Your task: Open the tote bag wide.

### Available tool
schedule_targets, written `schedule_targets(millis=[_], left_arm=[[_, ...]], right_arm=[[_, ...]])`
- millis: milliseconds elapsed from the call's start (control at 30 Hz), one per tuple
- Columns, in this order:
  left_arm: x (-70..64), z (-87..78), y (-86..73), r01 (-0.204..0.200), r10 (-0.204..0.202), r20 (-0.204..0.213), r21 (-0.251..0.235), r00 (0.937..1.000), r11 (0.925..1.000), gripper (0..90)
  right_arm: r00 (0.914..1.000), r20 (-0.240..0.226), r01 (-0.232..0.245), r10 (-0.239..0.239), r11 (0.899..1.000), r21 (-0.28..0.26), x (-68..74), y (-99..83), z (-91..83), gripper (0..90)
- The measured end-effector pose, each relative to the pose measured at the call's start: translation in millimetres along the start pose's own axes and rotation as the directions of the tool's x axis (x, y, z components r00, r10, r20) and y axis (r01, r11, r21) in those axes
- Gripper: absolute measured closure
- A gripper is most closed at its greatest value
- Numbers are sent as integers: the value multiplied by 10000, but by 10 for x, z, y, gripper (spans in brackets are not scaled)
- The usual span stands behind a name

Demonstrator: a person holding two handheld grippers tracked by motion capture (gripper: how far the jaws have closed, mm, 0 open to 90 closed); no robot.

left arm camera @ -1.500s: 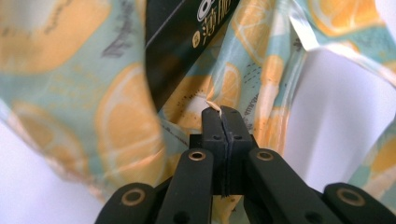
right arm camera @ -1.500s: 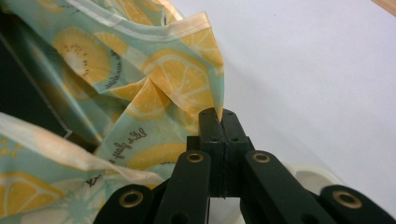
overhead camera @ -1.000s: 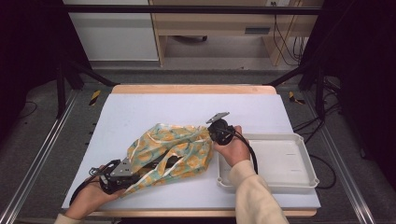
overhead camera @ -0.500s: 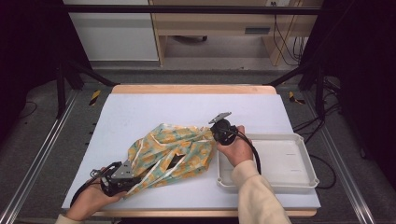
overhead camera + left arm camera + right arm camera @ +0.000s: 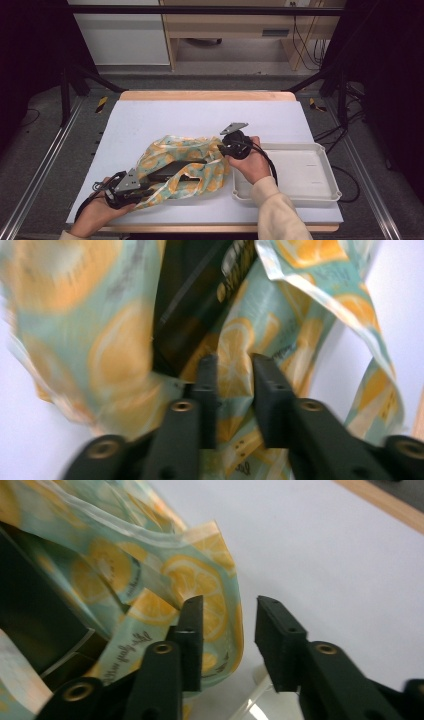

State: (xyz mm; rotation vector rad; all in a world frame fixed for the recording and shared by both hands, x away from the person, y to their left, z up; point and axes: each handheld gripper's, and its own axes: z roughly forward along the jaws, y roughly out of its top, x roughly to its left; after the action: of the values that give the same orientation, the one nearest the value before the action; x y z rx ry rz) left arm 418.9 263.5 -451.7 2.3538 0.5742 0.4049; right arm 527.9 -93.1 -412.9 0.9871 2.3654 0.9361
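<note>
A teal bag printed with orange slices (image 5: pixel 170 152) lies crumpled on the table's near middle, and a dark box (image 5: pixel 175 170) shows in its opening. My left gripper (image 5: pixel 149 187) sits at the bag's near-left corner, shut on a fold of the bag (image 5: pixel 115 355), with the dark box (image 5: pixel 190 300) just beyond the jaws. My right gripper (image 5: pixel 223 148) is at the bag's right edge, open. Its left jaw rests against the bag's rim (image 5: pixel 200 580) while bare table lies behind the right jaw. The box (image 5: pixel 35 615) shows dark inside the bag.
A white tray (image 5: pixel 320 192) stands at the near right, under the right hand's wrist. The pale table top (image 5: pixel 200 115) stretches beyond the bag to a wooden far edge. Cables trail from both grippers.
The bag's mouth has spread wider, so more of the dark box shows. The right gripper has edged slightly toward the bag. The left gripper has barely moved.
</note>
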Motion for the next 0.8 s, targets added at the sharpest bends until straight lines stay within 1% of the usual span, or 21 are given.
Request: schedule_targets(millis=[33, 100, 167, 267, 300, 367, 400, 500, 533, 567, 600, 633, 700, 733, 767, 800], left_arm=[[-3, -5, 10, 4, -4, -61, -117, 10000, 9999, 644], [-13, -14, 30, -33, 31, -75, -270, 10000, 9996, 571], [-22, -24, 51, -40, 36, -90, -417, 10000, 9991, 532], [-29, -54, 88, -7, -4, -160, -684, 9999, 9977, 473], [-30, -65, 97, -32, 19, -165, -788, 9999, 9969, 473], [-36, -92, 136, 73, -65, 71, -1083, 10000, 9941, 460], [-39, -103, 152, 78, -62, 142, -1143, 9999, 9934, 451], [-62, -135, 222, -46, 58, 92, -1264, 9999, 9920, 451], [-62, -145, 250, -98, 99, -1, -1418, 10000, 9898, 455], [-56, -156, 281, -50, 37, -88, -1546, 10000, 9880, 457], [-36, -175, 316, -124, 93, -207, -1543, 9997, 9879, 457], [-17, -191, 350, -99, 54, -285, -1593, 9996, 9872, 457], [41, -224, 409, -114, 8, -637, -1657, 9980, 9861, 460], [90, -238, 445, -25, -131, -923, -1667, 9956, 9860, 463], [124, -244, 463, 39, -225, -1106, -1653, 9936, 9862, 462], [176, -252, 485, 46, -262, -1352, -1577, 9905, 9875, 462]], right_arm=[[10000, -14, -12, 12, 9999, -115, 15, 6, -35, 565], [9998, -212, 31, -39, 9993, -375, 55, 20, -98, 497], [9997, -225, 124, -138, 9980, -613, 96, 31, -148, 452], [9988, -380, 260, -292, 9964, -813, 167, 49, -214, 437], [9985, -439, 275, -312, 9961, -833, 192, 53, -234, 435], [9978, -541, 342, -393, 9952, -919, 248, 60, -264, 436], [9972, -583, 414, -469, 9950, -912, 275, 62, -276, 439], [9956, -717, 542, -609, 9943, -920, 349, 65, -294, 457], [9946, -797, 590, -665, 9939, -930, 372, 64, -297, 466], [9936, -880, 623, -706, 9937, -927, 396, 63, -301, 471], [9927, -927, 686, -769, 9936, -901, 419, 61, -307, 474], [9921, -966, 720, -805, 9935, -877, 441, 58, -311, 474], [9908, -1073, 734, -829, 9933, -892, 482, 44, -329, 482], [9905, -1101, 729, -826, 9933, -896, 496, 37, -334, 485], [9905, -1107, 723, -819, 9935, -875, 518, 25, -343, 488], [9899, -1136, 756, -852, 9934, -861, 528, 16, -344, 488]])
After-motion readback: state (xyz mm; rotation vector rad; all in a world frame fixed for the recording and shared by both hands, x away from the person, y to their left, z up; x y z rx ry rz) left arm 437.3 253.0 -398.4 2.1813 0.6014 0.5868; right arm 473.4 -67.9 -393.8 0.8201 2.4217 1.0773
